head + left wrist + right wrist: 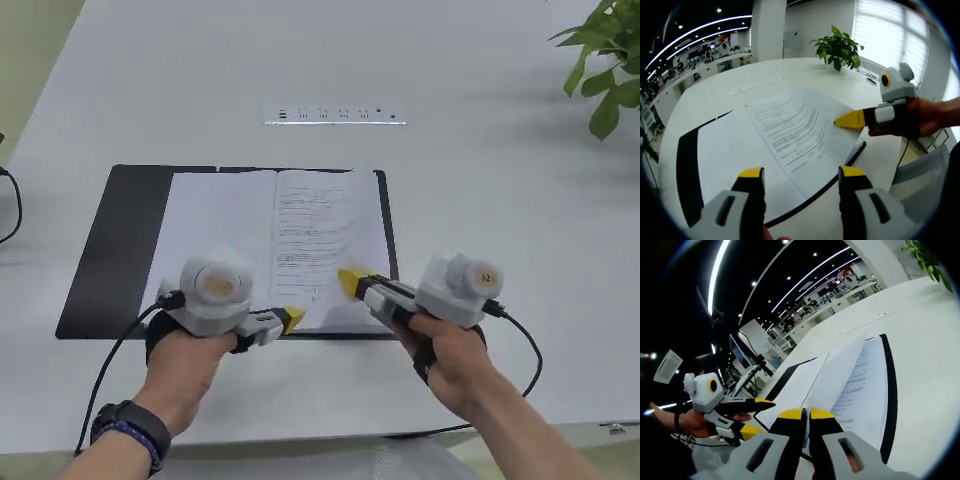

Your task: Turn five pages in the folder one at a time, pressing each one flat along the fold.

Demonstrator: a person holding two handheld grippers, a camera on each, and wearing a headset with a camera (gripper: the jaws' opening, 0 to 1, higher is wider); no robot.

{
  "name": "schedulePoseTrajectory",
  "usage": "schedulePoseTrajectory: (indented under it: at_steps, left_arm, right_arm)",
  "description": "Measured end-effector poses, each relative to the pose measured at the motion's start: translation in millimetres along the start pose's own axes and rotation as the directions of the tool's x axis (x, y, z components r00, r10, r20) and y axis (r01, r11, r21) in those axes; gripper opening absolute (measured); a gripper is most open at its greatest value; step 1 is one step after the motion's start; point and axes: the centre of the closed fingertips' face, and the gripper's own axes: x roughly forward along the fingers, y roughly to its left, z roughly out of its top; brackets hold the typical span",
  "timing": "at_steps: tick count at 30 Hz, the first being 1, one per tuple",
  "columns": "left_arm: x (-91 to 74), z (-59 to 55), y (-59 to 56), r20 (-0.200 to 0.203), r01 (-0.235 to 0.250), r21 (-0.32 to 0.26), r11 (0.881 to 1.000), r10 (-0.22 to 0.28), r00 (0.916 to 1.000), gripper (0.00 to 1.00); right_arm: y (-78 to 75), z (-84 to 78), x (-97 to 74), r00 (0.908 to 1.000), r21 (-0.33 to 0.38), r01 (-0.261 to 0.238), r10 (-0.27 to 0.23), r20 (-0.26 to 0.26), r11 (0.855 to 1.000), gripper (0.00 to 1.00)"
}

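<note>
A black folder lies open on the white table, with a blank sheet on its left side and a printed page on its right. My right gripper is shut on that printed page's lower edge and holds it slightly raised; in the right gripper view the sheet rises from between the closed yellow tips. My left gripper hovers open at the folder's near edge, below the fold. In the left gripper view its jaws stand apart over the near edge, with the right gripper at the page's corner.
A socket panel is set into the table beyond the folder. A potted plant stands at the far right. Cables trail from both grippers off the near table edge.
</note>
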Motion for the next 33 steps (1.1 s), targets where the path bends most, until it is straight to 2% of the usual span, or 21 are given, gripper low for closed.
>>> schedulePoseTrajectory:
  at_steps: [13, 33]
  left_arm:
    - [-21.1, -4.0, 17.7, 0.025, -0.037, -0.023, 0.999, 0.037, 0.9990, 0.60]
    - [-59.6, -17.0, 51.7, 0.052, -0.106, -0.070, 0.992, 0.110, 0.9926, 0.61]
  right_arm:
    - [16.1, 0.7, 9.5, 0.9999, -0.008, -0.014, 0.014, 0.000, 1.000, 0.00]
    - [57.2, -8.2, 41.8, 0.9979, -0.013, -0.064, 0.064, -0.011, 0.998, 0.00]
